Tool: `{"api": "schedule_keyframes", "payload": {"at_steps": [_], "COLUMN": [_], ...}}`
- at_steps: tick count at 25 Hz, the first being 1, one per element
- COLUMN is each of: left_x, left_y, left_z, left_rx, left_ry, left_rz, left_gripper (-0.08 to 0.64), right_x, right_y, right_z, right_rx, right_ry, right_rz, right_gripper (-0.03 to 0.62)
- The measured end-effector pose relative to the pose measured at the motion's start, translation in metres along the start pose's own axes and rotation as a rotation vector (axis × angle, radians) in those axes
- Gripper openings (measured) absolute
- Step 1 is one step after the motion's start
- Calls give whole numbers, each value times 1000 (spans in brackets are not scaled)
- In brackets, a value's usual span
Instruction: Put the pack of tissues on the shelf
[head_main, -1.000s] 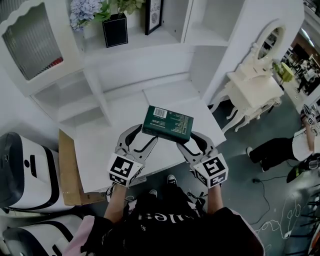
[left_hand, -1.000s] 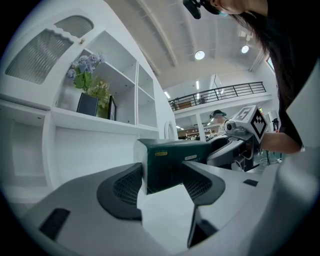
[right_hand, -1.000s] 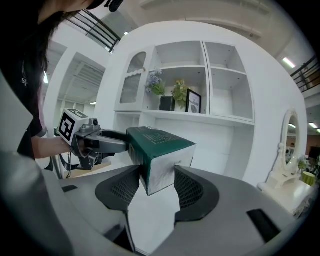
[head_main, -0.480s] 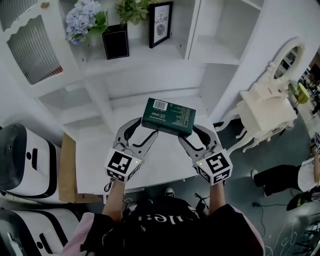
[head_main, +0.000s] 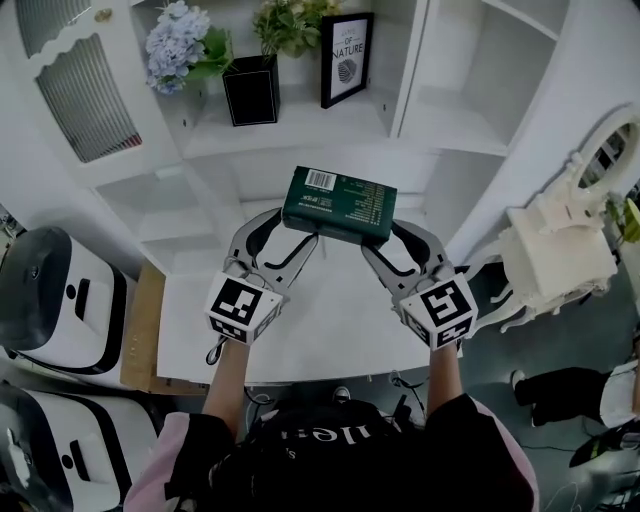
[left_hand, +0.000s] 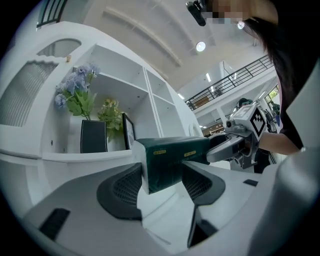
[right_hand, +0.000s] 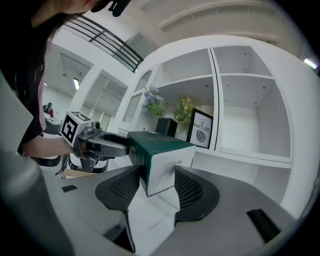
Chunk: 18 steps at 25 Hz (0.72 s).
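Note:
A dark green pack of tissues (head_main: 339, 204) with a barcode label hangs in the air in front of a white shelf unit (head_main: 300, 130). My left gripper (head_main: 295, 232) is shut on its left end; in the left gripper view the pack (left_hand: 170, 160) sits between the jaws. My right gripper (head_main: 382, 238) is shut on the right end, where the pack's white end face (right_hand: 162, 172) is clamped. The pack is level with the shelf board (head_main: 420, 110) that carries a vase and a frame.
A black vase with blue flowers (head_main: 250, 88), a green plant (head_main: 295, 25) and a framed print (head_main: 346, 58) stand on the shelf's left bay. The right bay (right_hand: 250, 125) holds nothing. A white table (head_main: 310, 320) lies below. White machines (head_main: 50, 300) stand left, an ornate dresser (head_main: 560, 250) right.
Both grippers have carried the pack up and forward toward the shelf. The head view has tilted up, so more of the shelf shows.

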<state>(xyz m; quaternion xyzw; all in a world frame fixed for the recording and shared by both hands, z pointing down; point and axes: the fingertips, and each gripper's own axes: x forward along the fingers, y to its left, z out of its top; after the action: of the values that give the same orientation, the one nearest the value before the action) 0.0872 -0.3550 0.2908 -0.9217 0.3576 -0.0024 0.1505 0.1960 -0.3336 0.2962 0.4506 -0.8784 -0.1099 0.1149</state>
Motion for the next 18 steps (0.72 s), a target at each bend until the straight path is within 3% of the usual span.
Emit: {"api": "schedule_keyframes", "payload": {"at_steps": [10, 18], "left_x": [37, 65], "left_y": [42, 78], "left_z": [38, 49], "left_rx": [52, 17], "left_ry": [-39, -58], "left_rz": [53, 97], "left_gripper": [245, 245], "right_x": [28, 61], "right_y": [-49, -80], "right_z": [50, 68], "right_rx": [-100, -97], "right_ry": [-78, -116], "right_rz": [13, 29], "right_gripper": [235, 235]}}
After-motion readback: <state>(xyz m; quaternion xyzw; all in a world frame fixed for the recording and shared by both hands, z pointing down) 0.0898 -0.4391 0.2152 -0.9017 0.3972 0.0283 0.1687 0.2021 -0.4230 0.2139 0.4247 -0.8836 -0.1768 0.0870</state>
